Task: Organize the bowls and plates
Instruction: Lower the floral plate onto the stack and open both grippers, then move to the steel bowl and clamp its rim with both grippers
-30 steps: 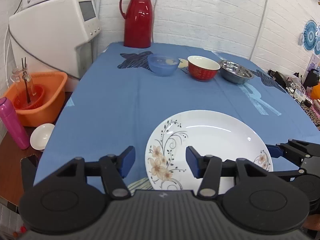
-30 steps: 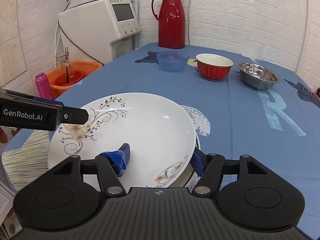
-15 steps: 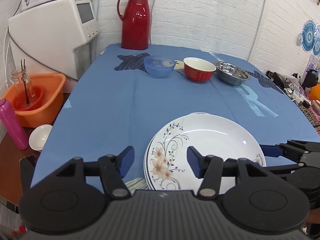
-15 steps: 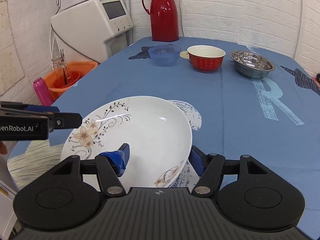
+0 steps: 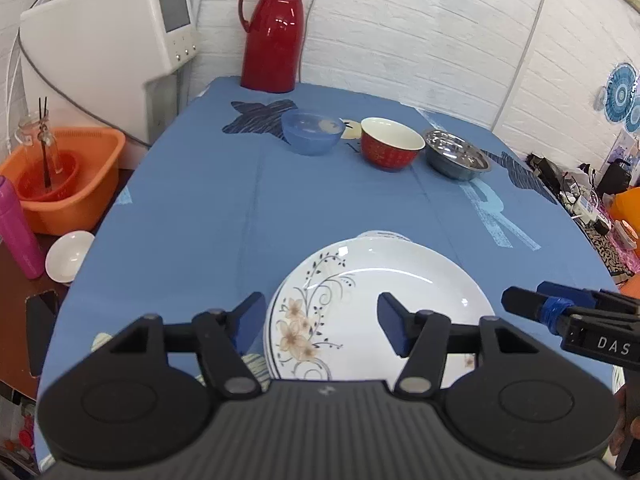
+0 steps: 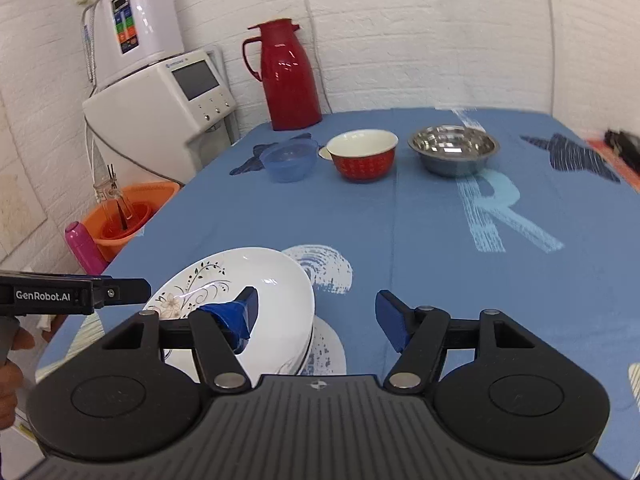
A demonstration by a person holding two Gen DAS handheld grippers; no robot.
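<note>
Blue-clothed table [image 5: 248, 200], floral plate [image 5: 384, 304] stacked at 6 o'clock. Left gripper [image 5: 320, 320], right gripper [image 6: 316, 316]: both agape, empty. Might nudge stack off near edge.

**Gloss, steel and cloth**

Just ahead of the gripper fingers, the flowered plate [image 5: 384, 300] is glazed white with bright highlights. Farther ahead: a translucent blue plastic bowl [image 5: 313, 132], a glossy red bowl [image 5: 390, 148] and a shiny steel bowl [image 5: 456, 154], all on matt blue cloth [image 5: 320, 208].
</note>
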